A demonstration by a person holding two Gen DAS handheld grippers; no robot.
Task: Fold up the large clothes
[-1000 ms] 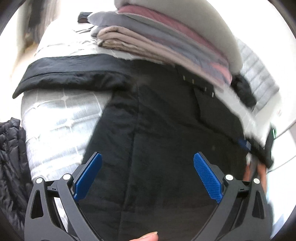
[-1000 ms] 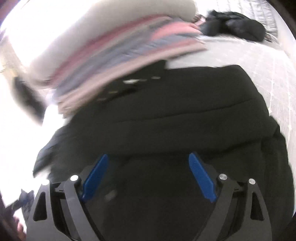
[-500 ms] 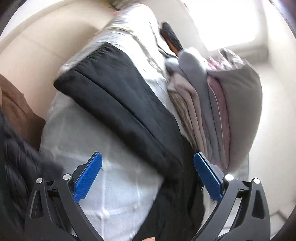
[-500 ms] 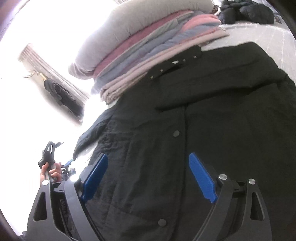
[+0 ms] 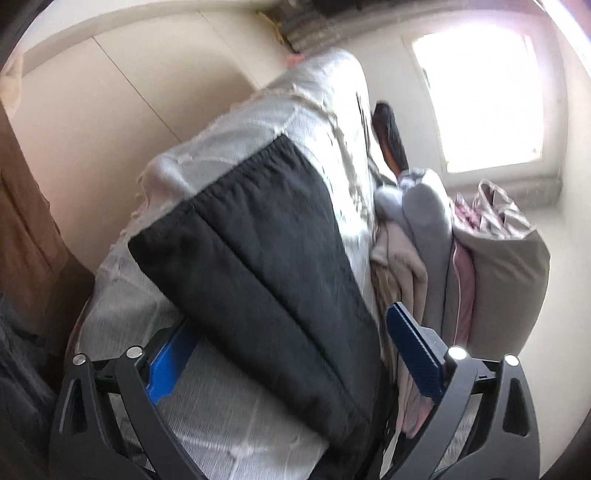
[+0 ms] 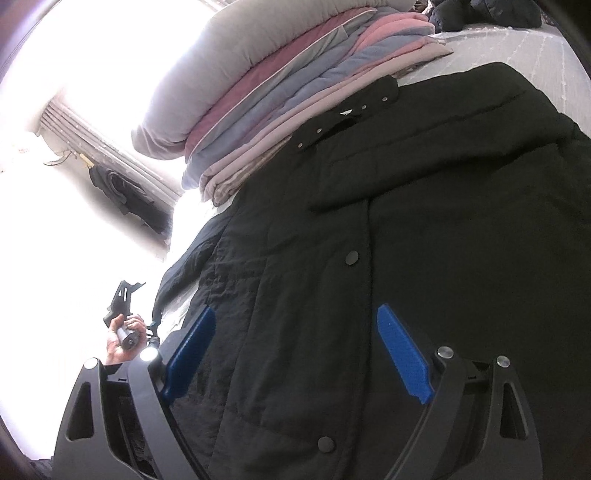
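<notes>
A large black padded coat (image 6: 424, 229) with snap buttons lies spread on a bed with a light grey checked cover (image 6: 517, 48). One black sleeve (image 5: 266, 266) stretches out over the cover in the left wrist view. My left gripper (image 5: 291, 365) is open, its blue pads on either side of the sleeve's near end, not closed on it. My right gripper (image 6: 299, 350) is open, low over the coat's front by the snap placket. The left gripper and the hand holding it (image 6: 123, 328) show at the coat's left edge in the right wrist view.
A tall stack of folded quilts (image 6: 280, 85) in grey, pink and lilac rests against the coat's collar; it also shows in the left wrist view (image 5: 461, 258). Another dark garment (image 6: 487, 14) lies at the far end of the bed. A wall (image 5: 110, 110) and bright window (image 5: 487, 99) stand behind.
My left gripper has swung from the coat's body to the outstretched sleeve and come closer to it. My right gripper has moved closer to the coat front. Both stayed open.
</notes>
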